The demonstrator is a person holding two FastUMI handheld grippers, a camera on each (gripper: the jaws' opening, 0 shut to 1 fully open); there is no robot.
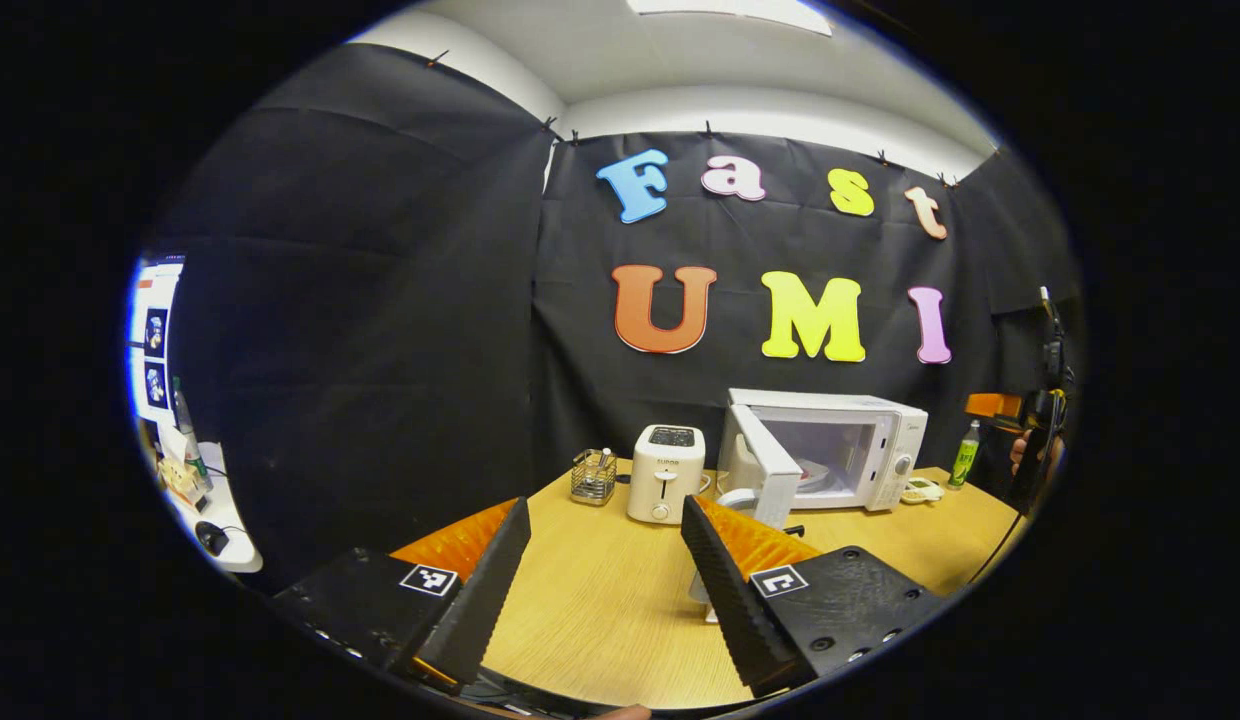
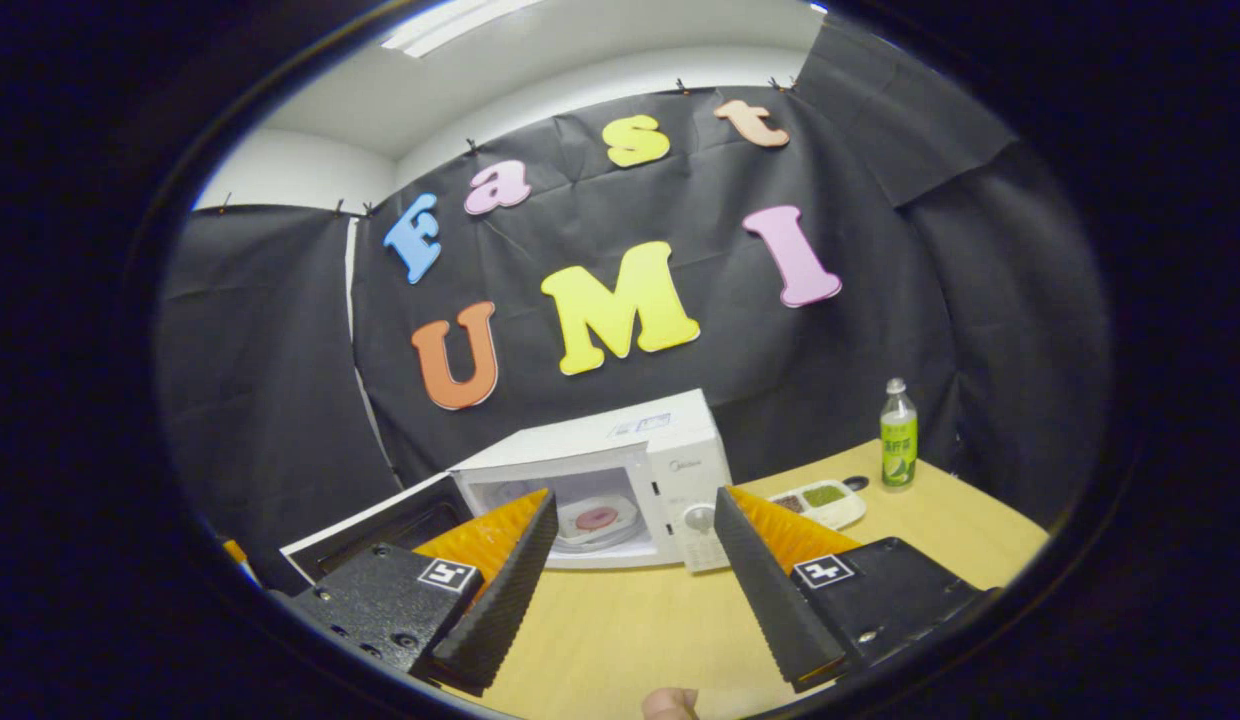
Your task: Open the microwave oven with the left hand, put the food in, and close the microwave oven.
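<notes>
A white microwave oven [image 1: 860, 450] stands at the back of the wooden table [image 1: 600, 610], its door [image 1: 765, 465] swung open to the left. In the right gripper view the microwave oven [image 2: 640, 480] shows a white plate with pink food [image 2: 595, 520] lying inside its cavity, and the open door [image 2: 380, 525] hangs at the left. My left gripper [image 1: 605, 570] is open above the table, well short of the oven, nothing between its fingers. My right gripper [image 2: 635, 560] is open too, in front of the oven and holding nothing. The right gripper [image 1: 1020, 410] also appears far right in the left gripper view.
A white toaster [image 1: 665, 472] and a small wire basket [image 1: 593, 476] stand left of the oven. A green bottle [image 2: 898, 434] and a small divided tray [image 2: 818, 500] sit to its right. A side desk with clutter [image 1: 195, 490] lies far left.
</notes>
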